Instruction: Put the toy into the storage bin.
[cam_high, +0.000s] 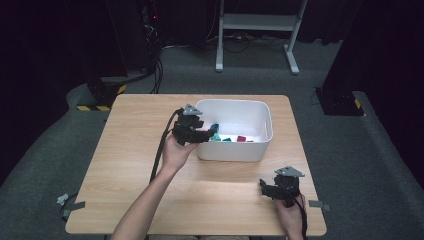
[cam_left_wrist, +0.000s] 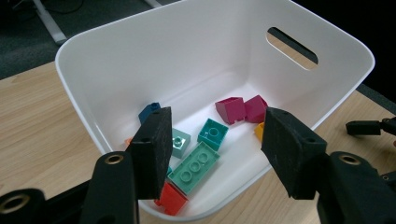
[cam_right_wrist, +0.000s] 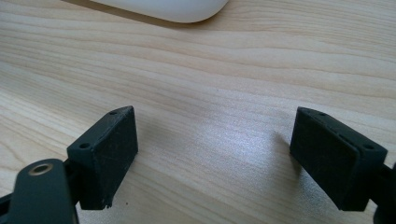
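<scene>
A white bin (cam_high: 235, 102) stands on the wooden table (cam_high: 130, 150). My left gripper (cam_high: 209, 134) hangs over its left rim, and its jaws stand apart with nothing pressed between them. In the left gripper view the gripper (cam_left_wrist: 215, 135) looks down into the bin (cam_left_wrist: 187, 56) at several toy bricks: a long green one (cam_left_wrist: 194, 168), a teal one (cam_left_wrist: 213, 134), two magenta ones (cam_left_wrist: 231, 109), a dark blue one (cam_left_wrist: 148, 112), a red one (cam_left_wrist: 172, 199) and a yellow one (cam_left_wrist: 259, 131). My right gripper (cam_high: 270, 187) rests open near the table's front right, over bare wood (cam_right_wrist: 215, 140).
The bin has a slot handle (cam_left_wrist: 292, 44) in its far wall. Its rounded corner (cam_right_wrist: 173, 9) lies just ahead of the right gripper. A black cable (cam_high: 160, 150) trails from the left gripper across the table. A white frame (cam_high: 255, 22) stands on the floor behind.
</scene>
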